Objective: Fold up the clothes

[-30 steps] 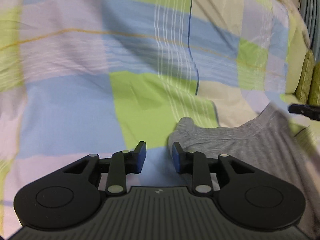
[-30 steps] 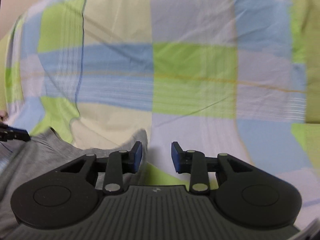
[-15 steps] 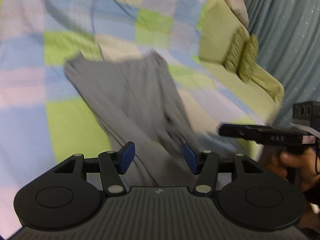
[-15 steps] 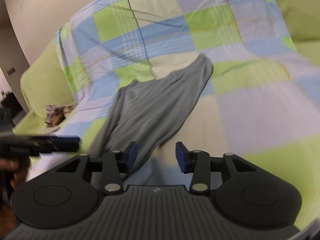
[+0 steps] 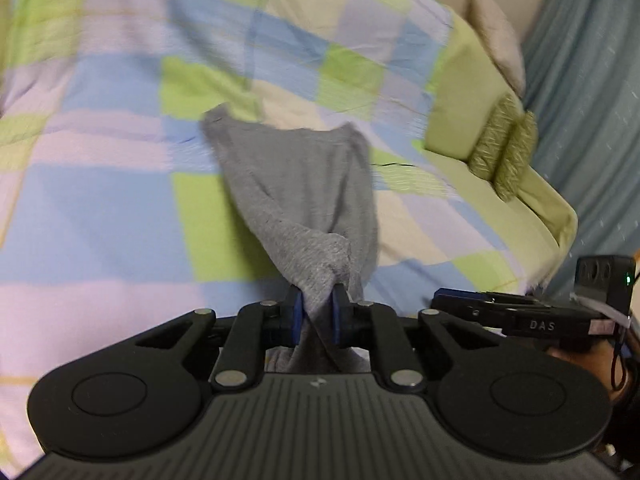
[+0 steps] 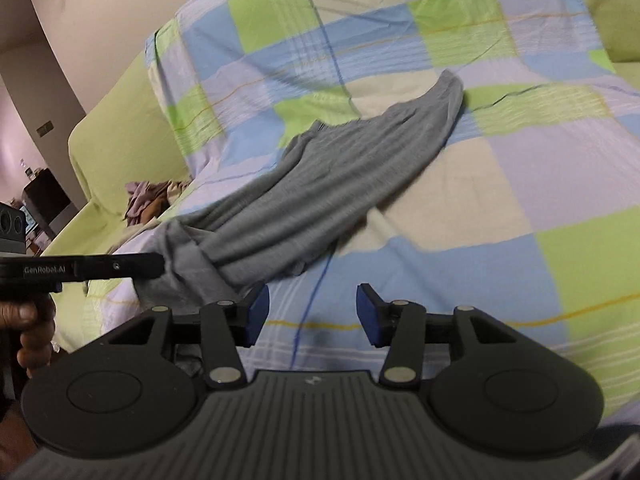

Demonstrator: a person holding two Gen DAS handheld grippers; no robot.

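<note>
A grey garment (image 5: 304, 184) lies stretched over a checked blue, green and lilac sheet (image 5: 112, 200) on a sofa. My left gripper (image 5: 316, 316) is shut on the garment's near end, the cloth bunched between its blue pads. In the right wrist view the garment (image 6: 344, 184) runs from the sofa back down to the left gripper (image 6: 152, 266) at the left edge. My right gripper (image 6: 312, 314) is open and empty above the sheet (image 6: 480, 184), just right of the garment's near end. It shows at the right in the left wrist view (image 5: 444, 298).
Green cushions (image 5: 500, 152) and a grey-blue curtain (image 5: 592, 92) stand at the right. A heap of other clothes (image 6: 154, 196) lies on the green sofa seat at the left, near the sofa arm (image 6: 116, 136).
My left gripper has gone from open to shut on the garment's near end. Both grippers pulled back from the sofa back. The right gripper opened wider.
</note>
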